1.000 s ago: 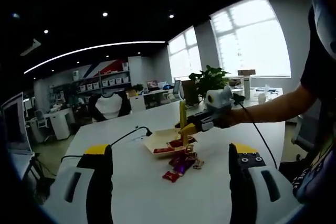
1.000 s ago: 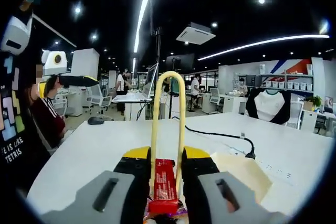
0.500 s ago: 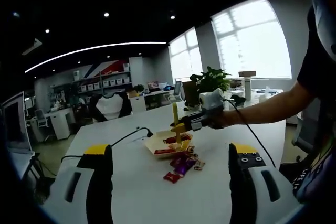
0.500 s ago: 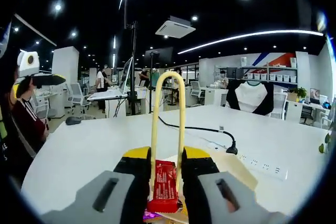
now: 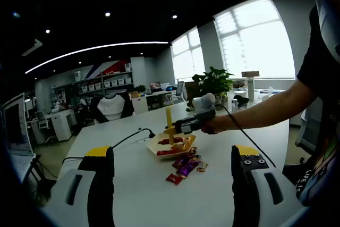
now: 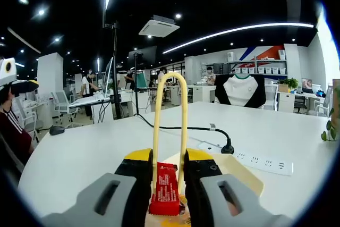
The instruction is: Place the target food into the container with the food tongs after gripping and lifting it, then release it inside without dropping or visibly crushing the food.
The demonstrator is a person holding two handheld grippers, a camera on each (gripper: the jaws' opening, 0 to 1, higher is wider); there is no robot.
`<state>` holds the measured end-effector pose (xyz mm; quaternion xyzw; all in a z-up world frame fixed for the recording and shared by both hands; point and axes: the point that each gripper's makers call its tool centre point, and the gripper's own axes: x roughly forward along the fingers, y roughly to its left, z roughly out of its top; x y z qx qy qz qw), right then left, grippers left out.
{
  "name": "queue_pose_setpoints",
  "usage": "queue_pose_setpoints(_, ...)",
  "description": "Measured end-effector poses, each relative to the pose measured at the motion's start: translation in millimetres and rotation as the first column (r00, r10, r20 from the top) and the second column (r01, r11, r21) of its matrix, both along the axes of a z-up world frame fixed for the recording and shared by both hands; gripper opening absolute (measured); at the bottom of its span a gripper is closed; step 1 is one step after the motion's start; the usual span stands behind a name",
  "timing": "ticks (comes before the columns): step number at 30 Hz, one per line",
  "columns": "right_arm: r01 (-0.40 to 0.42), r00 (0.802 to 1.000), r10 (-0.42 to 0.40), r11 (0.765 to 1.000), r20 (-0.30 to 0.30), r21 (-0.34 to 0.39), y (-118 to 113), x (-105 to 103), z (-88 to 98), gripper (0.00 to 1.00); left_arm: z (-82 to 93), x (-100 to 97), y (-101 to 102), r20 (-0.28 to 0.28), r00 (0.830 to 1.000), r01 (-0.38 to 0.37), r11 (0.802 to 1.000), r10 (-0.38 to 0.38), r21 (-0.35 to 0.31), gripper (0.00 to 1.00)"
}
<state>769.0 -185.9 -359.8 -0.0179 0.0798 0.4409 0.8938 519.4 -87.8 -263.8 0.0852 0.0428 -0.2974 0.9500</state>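
My right gripper [image 6: 169, 184] squeezes the yellow tongs [image 6: 169, 126], which pinch a red snack packet [image 6: 166, 190] over the cream container [image 6: 241, 174]. My left gripper [image 5: 172, 184] hangs wide apart above the bench [image 5: 212, 195]; loose packets [image 5: 183, 169] lie just beside that container.

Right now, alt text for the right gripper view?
The right gripper holds yellow tongs clamped on a red snack packet, just above a cream tray on a white table. Behind it lie a black cable and a power strip.
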Motion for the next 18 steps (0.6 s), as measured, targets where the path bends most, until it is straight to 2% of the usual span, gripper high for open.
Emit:
queue_pose_setpoints(5,0.007,1.0,-0.007,1.0,0.002,0.0,-1.6,2.4,-3.0,0.2,0.6,1.2,1.8,0.001,1.0,-0.004,1.0,0.004,0.0,0.97)
queue_pose_setpoints(8,-0.003,1.0,0.004,1.0,0.029,-0.013,-0.4,-1.0,-0.1,0.21,0.0,2.2,2.3,-0.001,1.0,-0.006,1.0,0.006,-0.001,0.97)
queue_pose_setpoints(18,-0.067,0.994,0.067,0.998,0.085,-0.008,8.4,-20.4,21.1,0.21,-0.6,3.2,0.5,-0.003,1.0,0.003,1.0,-0.003,0.002,0.97)
